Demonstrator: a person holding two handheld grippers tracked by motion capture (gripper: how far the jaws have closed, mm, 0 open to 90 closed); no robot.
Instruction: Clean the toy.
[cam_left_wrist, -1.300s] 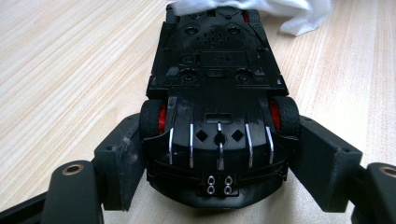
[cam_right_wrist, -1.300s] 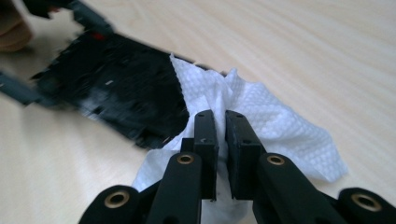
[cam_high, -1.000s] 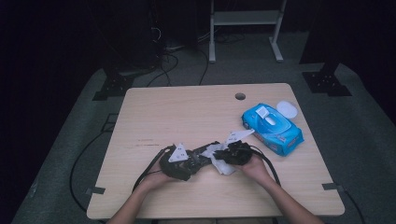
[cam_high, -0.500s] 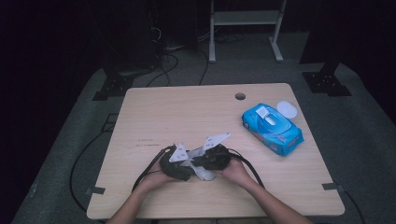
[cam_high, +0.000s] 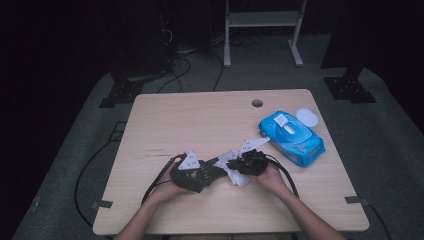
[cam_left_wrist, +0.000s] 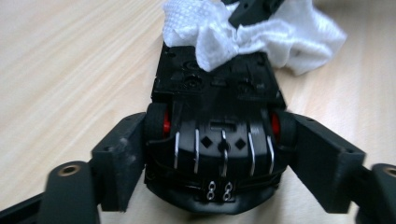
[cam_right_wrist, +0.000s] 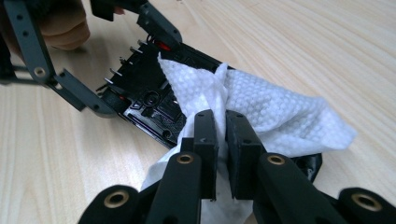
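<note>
Toy car: a black toy car (cam_left_wrist: 215, 140), underside up with red wheel hubs showing, lies on the worktop between the two hands, toward the 6 o'clock edge in the high view.
Wipe: a white wipe (cam_right_wrist: 261, 107) is draped over the car's far end, touching it.
Worktop: pale wood worktop (cam_high: 200, 125) with a round cable hole (cam_high: 257, 103) toward 12 o'clock.
Room: dark, grey floor (cam_high: 390, 150), cables (cam_high: 190, 65) and a white stand (cam_high: 260, 30) beyond the 12 o'clock edge.
Surroundings: a blue wipes pack (cam_high: 292, 137) lies at 2 o'clock from the car, well apart, its flap open; a white lid (cam_high: 307, 117) sits just beside the pack.
Left claw: the left claw (cam_left_wrist: 215, 154) clasps the car by its sides at the wheels; its jaws have just been easing wider, the car between them.
Right claw: the right claw (cam_right_wrist: 222, 140) is pinched tight on the wipe, pressing it against the car at 3 o'clock from the left claw.
</note>
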